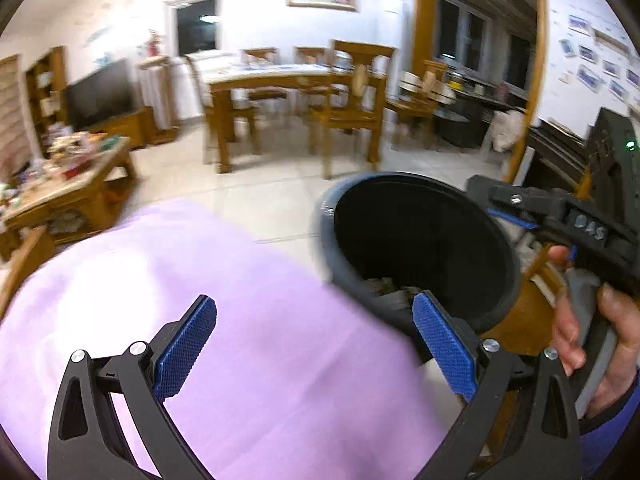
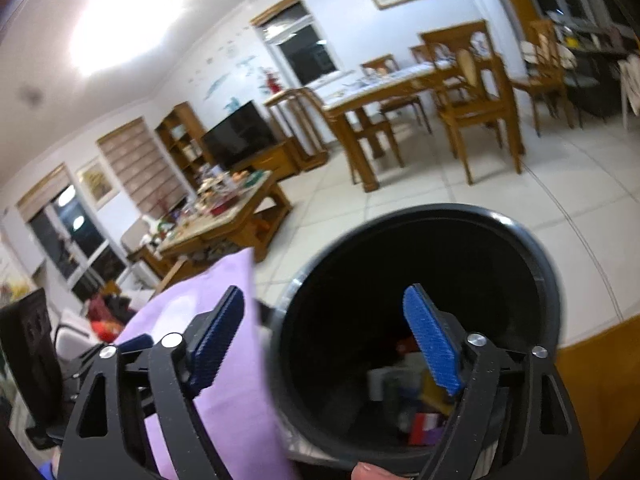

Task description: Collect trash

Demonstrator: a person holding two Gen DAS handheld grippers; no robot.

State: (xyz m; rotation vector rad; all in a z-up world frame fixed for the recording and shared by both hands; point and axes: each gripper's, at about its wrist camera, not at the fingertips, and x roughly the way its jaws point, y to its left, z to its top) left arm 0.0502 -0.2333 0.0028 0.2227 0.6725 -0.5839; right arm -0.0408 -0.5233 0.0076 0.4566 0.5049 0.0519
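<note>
Bin (image 2: 420,320) dominates both wrist views, a dark round container tilted so its mouth faces the cameras; that tilt looks deliberate, since it exposes the inside and gives a clear drop for whatever is collected next. Right gripper (image 2: 332,340) hangs over the near rim with its jaws spread wide and nothing between them; 1 blue pad (image 2: 432,340) sits in front of the bin's dark interior, the other (image 2: 216,336) in front of a lilac cloth (image 2: 224,380) that lies just beside the bin. Left gripper (image 1: 316,352) is likewise released and empty, its pads apart over the same lilac cloth (image 1: 200,280), the right-hand pad (image 1: 444,348) overlapping the bin (image 1: 420,240) at its lower edge; whether it touches the rim, I cannot tell. In the left view the right hand (image 1: 592,328) grips the handle of its tool just beside the bin.

Contents: at the bottom lie several pieces of trash (image 2: 416,400), blurred; a red and purple box-like item and pale packets can be made out, little more. So some collecting seems done.

Further trash may sit on the cluttered coffee table (image 2: 228,216), well apart across the tiled floor (image 2: 460,192); a dining table (image 1: 280,76) with chairs stands beyond.
</note>
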